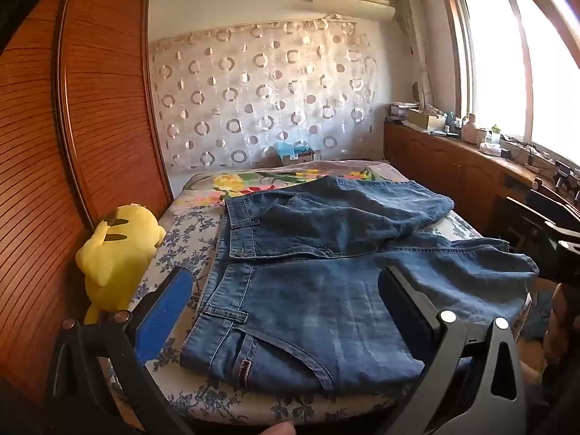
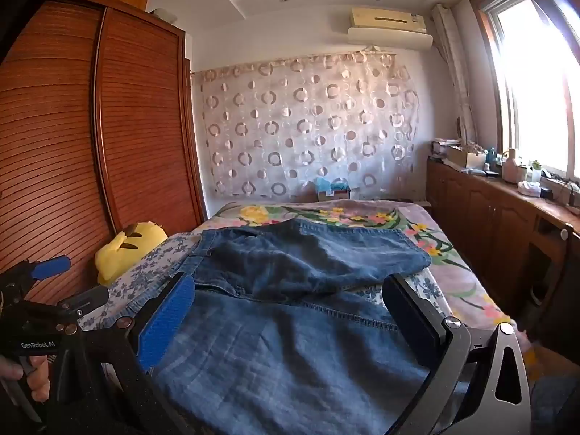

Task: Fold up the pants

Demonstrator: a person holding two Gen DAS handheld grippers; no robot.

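Blue denim pants (image 1: 319,290) lie spread on the bed, waistband to the left and legs running right. The far leg (image 1: 344,210) is bunched and lies partly over the near one. My left gripper (image 1: 286,290) hovers open over the near hip, its blue pad (image 1: 166,311) off the waistband and its black finger over the thigh. In the right wrist view the pants (image 2: 290,362) fill the foreground. My right gripper (image 2: 290,308) is open above the near leg with nothing clamped. The left gripper's blue pad (image 2: 50,266) shows at the left, with a hand (image 2: 32,373) on its handle.
The bed (image 1: 188,239) has a blue floral sheet and a flowered blanket (image 2: 344,217) at the far end. A yellow plush toy (image 1: 119,253) lies at the bed's left edge against a slatted wooden wardrobe (image 1: 72,145). Low wooden cabinets (image 1: 453,166) with clutter run under the window.
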